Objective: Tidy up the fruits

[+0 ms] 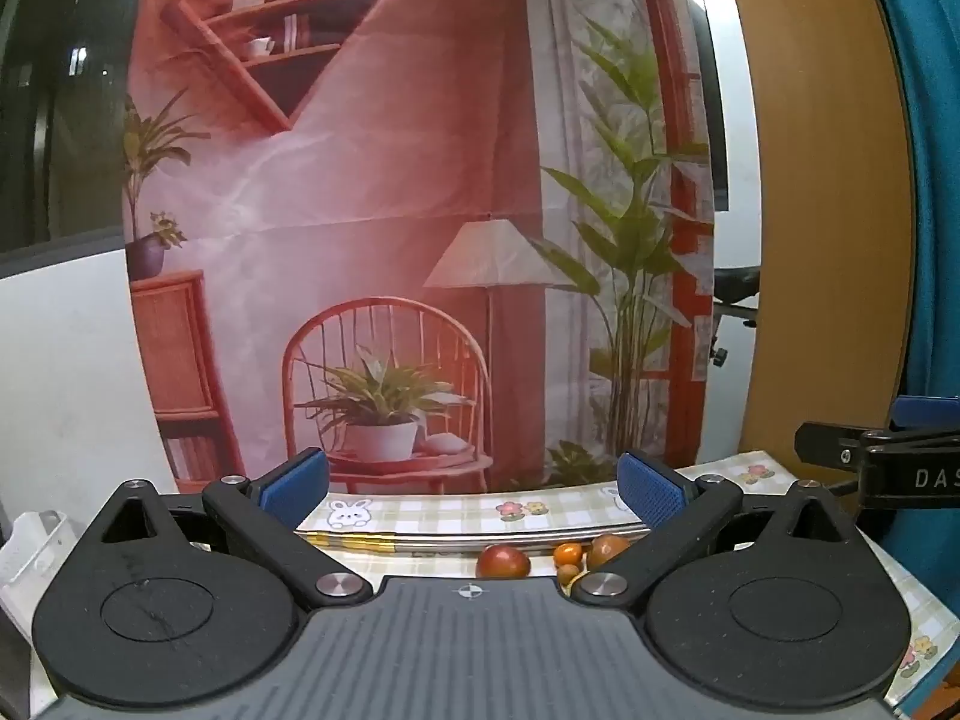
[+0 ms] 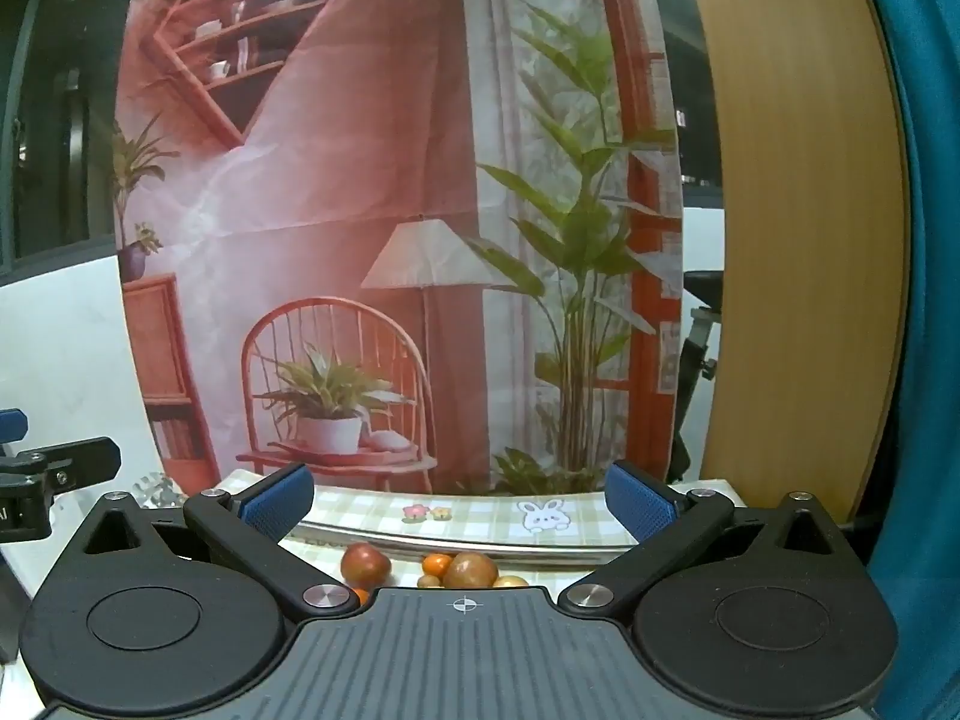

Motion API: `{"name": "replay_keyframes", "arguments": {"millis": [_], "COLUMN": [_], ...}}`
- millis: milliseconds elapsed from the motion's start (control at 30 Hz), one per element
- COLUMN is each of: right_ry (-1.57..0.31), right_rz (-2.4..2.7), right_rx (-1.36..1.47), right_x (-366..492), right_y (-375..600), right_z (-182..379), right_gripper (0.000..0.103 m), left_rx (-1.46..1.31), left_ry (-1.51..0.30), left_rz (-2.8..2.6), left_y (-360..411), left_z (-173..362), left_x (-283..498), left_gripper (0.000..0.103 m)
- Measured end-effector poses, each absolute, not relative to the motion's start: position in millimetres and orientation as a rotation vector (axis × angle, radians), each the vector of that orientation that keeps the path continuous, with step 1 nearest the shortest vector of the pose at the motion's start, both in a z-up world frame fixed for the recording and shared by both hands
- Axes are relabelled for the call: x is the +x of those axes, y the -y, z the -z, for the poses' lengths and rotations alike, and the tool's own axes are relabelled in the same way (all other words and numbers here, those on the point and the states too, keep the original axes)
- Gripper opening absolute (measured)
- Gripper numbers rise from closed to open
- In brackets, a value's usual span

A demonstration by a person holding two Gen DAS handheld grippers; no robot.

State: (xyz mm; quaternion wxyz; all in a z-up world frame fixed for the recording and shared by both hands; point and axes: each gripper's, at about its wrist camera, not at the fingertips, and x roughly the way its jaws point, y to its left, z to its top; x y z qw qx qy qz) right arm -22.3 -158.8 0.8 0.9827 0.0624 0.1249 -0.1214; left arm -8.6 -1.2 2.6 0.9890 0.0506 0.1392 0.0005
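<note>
- Reddish-brown and orange fruits (image 2: 420, 570) lie loose in a cluster on the checked tablecloth (image 2: 480, 510), toward the table's far edge.
- Left gripper (image 1: 474, 483) and right gripper (image 2: 459, 495) both hang spread wide, empty, apart from the fruit.
- Judged small, light, smooth, prone to rolling and bruising: pinch gently across the middle.

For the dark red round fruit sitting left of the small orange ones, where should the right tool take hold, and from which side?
Grip the dark red fruit across its widest middle, probably coming down from above and the near side. It is round, with bare tablecloth to its left; the small orange fruit lies to its right, so keep that finger clear. The right tool is open and empty.
</note>
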Motion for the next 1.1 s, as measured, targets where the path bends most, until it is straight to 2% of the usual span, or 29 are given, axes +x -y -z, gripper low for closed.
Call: {"name": "replay_keyframes", "arguments": {"millis": [1100], "right_ry": [-0.252], "right_rz": [0.244], "right_rx": [0.128], "right_x": [-24.9], "right_y": [155.3], "right_z": [-6.4], "right_gripper": [0.103], "left_rx": [0.078], "left_ry": [-0.274], "left_rz": [0.008], "left_y": [5.0], "left_z": [-0.2], "left_x": [-7.1], "left_gripper": [0.103]}}
